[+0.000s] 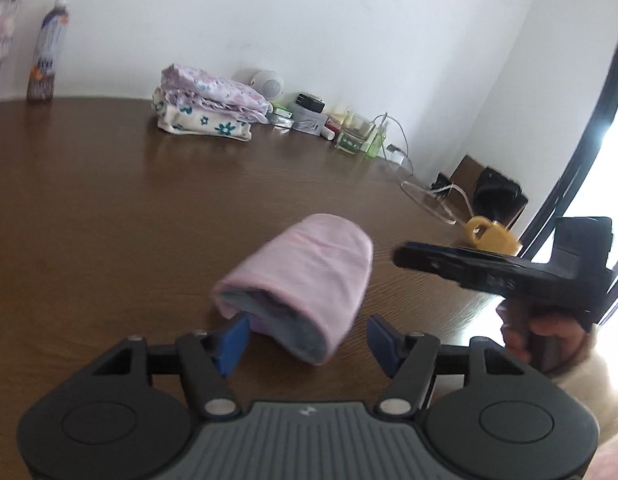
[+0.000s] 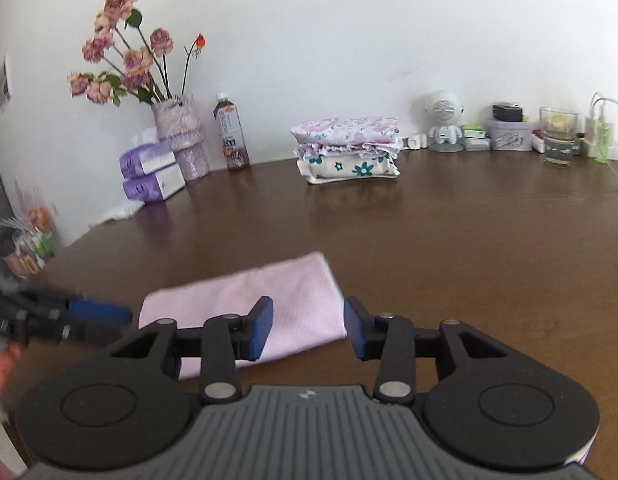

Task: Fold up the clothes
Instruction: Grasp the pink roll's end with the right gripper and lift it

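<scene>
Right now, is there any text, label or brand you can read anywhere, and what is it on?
None is legible.
Tea bottle label: printed, too blurred to read.
Tissue packs: print too small.
Glass jar band: marks unreadable.
Grey tin: pattern only.

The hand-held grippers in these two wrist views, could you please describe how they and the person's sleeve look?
Both the left hand-held gripper and the right hand-held gripper have matte black linkage arms with silver pivot pins, blue rectangular finger pads, two round black housings and a grey ribbed centre plate bearing a small pale logo. Beside the right hand, the sleeve is fluffy and cream.
</scene>
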`<control>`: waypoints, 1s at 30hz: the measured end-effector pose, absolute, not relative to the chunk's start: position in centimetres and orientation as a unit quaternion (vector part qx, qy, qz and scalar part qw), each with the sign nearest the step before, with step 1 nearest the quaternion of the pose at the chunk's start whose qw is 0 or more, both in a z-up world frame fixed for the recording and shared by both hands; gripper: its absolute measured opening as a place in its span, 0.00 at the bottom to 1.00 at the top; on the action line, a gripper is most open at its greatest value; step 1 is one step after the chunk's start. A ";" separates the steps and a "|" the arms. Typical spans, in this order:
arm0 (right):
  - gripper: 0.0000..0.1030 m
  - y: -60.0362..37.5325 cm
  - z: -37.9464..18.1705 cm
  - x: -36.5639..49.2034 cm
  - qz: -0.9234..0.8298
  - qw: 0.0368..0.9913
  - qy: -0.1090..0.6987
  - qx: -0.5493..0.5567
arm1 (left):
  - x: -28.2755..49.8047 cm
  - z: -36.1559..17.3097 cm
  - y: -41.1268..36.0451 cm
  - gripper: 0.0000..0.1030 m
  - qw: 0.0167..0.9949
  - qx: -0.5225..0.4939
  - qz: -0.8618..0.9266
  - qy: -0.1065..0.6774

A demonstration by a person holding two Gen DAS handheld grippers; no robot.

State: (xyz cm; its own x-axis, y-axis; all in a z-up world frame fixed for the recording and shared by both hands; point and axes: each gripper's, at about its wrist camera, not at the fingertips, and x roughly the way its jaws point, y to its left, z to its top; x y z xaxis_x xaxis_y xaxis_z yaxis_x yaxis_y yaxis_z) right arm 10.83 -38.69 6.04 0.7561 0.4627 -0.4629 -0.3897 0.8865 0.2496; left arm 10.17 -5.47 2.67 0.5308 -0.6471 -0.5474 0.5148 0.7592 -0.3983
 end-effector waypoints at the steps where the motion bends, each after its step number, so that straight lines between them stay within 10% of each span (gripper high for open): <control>1: 0.42 -39.0 5.8 11.9 0.236 0.930 0.270 0.080 | 10.1 2.6 -6.0 0.62 0.869 -0.104 -0.331 0.354; 6: 0.42 -40.2 4.0 15.6 0.253 0.907 0.309 0.137 | 10.9 1.8 -8.1 0.53 0.868 -0.116 -0.312 0.369; 10: 0.18 -40.9 2.8 16.1 0.265 0.890 0.326 0.179 | 11.9 1.2 -7.8 0.13 0.856 -0.139 -0.313 0.387; 23: 0.15 -41.4 3.0 12.2 0.244 0.887 0.318 0.230 | 14.0 1.1 -3.0 0.09 0.855 -0.138 -0.305 0.397; 30: 0.30 -41.6 3.1 10.1 0.232 0.884 0.314 0.257 | 14.4 2.7 -2.6 0.43 0.855 -0.155 -0.330 0.369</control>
State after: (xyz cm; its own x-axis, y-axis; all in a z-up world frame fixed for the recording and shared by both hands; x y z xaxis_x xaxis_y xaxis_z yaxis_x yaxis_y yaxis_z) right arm 10.13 -41.63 3.08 0.6954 0.5712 -0.4361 -0.2485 0.7605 0.5998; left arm 14.41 -2.59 2.73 0.5102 -0.6779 -0.5293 0.4491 0.7348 -0.5083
